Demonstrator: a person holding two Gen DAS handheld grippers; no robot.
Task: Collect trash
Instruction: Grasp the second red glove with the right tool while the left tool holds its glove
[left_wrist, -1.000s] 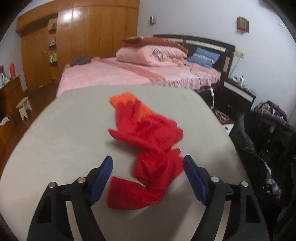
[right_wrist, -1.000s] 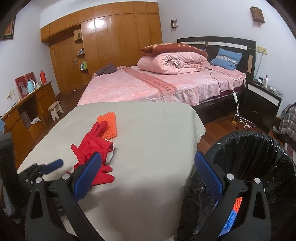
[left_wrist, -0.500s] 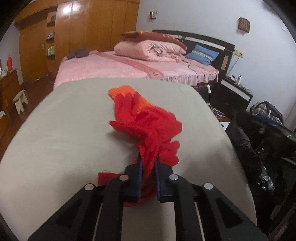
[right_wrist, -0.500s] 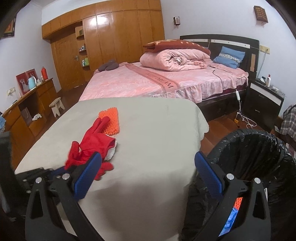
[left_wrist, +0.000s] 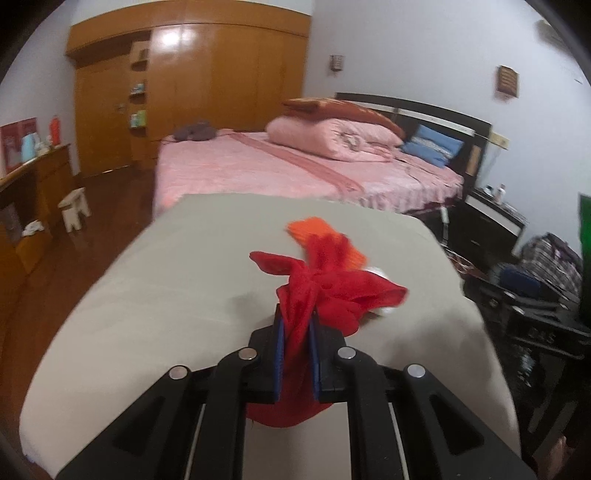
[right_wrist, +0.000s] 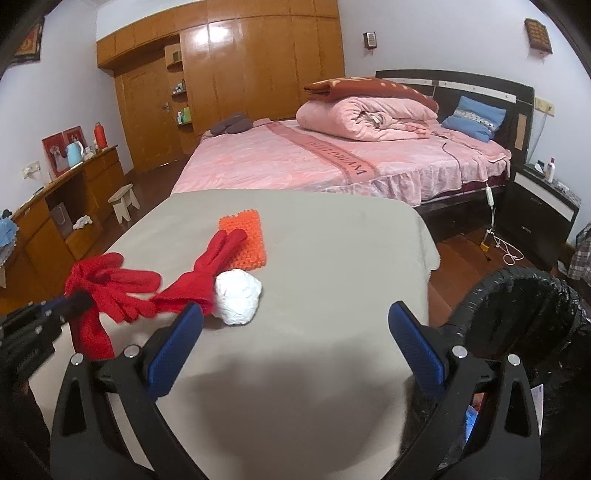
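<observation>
My left gripper (left_wrist: 296, 321) is shut on a red glove (left_wrist: 332, 291), which hangs bunched from the pads above the grey table (left_wrist: 166, 295). The right wrist view shows that gripper (right_wrist: 79, 299) at the left edge with the glove (right_wrist: 107, 291) lifted. A second red glove (right_wrist: 207, 269) lies flat, its fingers on an orange pad (right_wrist: 245, 238). Against its cuff sits a crumpled white paper ball (right_wrist: 238, 295). My right gripper (right_wrist: 295, 312) stands open over the table's near part, nothing between its fingers. A black-lined trash bin (right_wrist: 517, 295) stands right of the table.
A pink bed (right_wrist: 314, 162) with a rolled quilt lies beyond the table. A wooden wardrobe (right_wrist: 240, 74) lines the back wall, and a low cabinet (right_wrist: 55, 214) and a small stool (right_wrist: 123, 201) stand at the left. A dark nightstand (right_wrist: 543, 210) stands at the right.
My left gripper closed on the red glove and lifted it off the table. That uncovered the white paper ball. The right gripper shifted a little and stayed open.
</observation>
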